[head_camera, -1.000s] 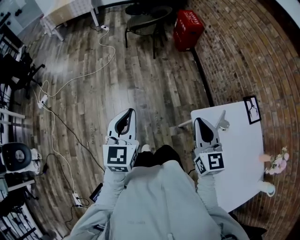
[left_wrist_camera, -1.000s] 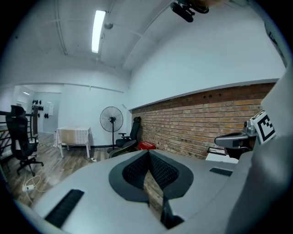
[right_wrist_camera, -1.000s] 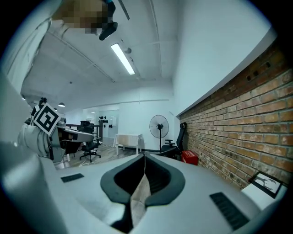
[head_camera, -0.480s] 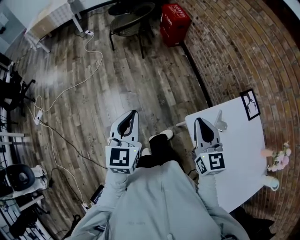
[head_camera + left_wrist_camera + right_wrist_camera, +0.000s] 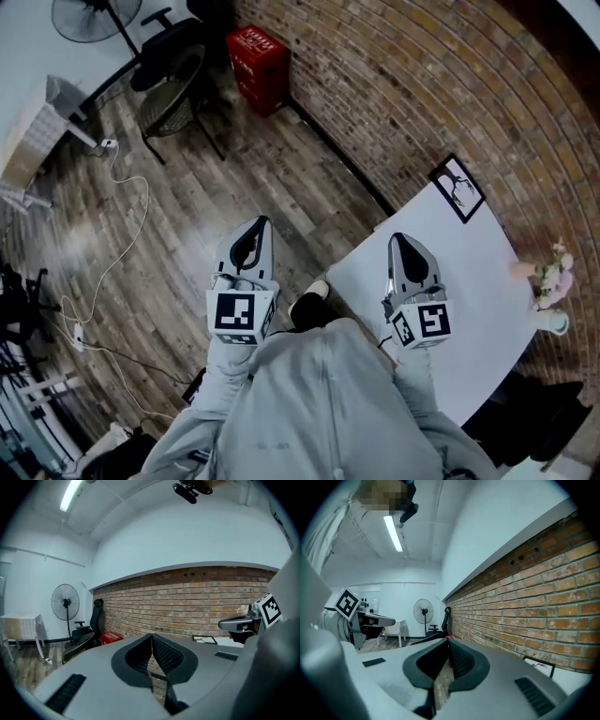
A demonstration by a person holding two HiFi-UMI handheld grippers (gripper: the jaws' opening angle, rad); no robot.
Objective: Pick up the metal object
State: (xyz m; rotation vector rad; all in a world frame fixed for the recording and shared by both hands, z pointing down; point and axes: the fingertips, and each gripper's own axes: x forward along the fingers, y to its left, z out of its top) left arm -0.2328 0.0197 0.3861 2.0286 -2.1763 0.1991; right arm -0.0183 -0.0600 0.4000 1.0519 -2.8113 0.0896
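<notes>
Both grippers are held up level in front of the person, apart from each other. My left gripper (image 5: 260,223) hangs over the wooden floor, its jaws shut and empty; in the left gripper view its tips (image 5: 151,637) meet. My right gripper (image 5: 397,240) is over the near left part of the white table (image 5: 478,272), also shut with nothing in it (image 5: 449,641). No metal object shows in any view now. Both gripper views look out at the brick wall (image 5: 187,606), not down at the table.
A black picture frame (image 5: 457,187) lies at the table's far corner. Pink flowers (image 5: 548,281) and a white cup (image 5: 555,323) stand at its right edge. A red crate (image 5: 258,54), a black chair (image 5: 173,80), a fan (image 5: 89,14) and floor cables (image 5: 112,253) are at the back left.
The head view has swung round, so the table and brick wall sit more to the centre. Both grippers stay shut. The small metal piece seen by the right gripper's tip no longer shows.
</notes>
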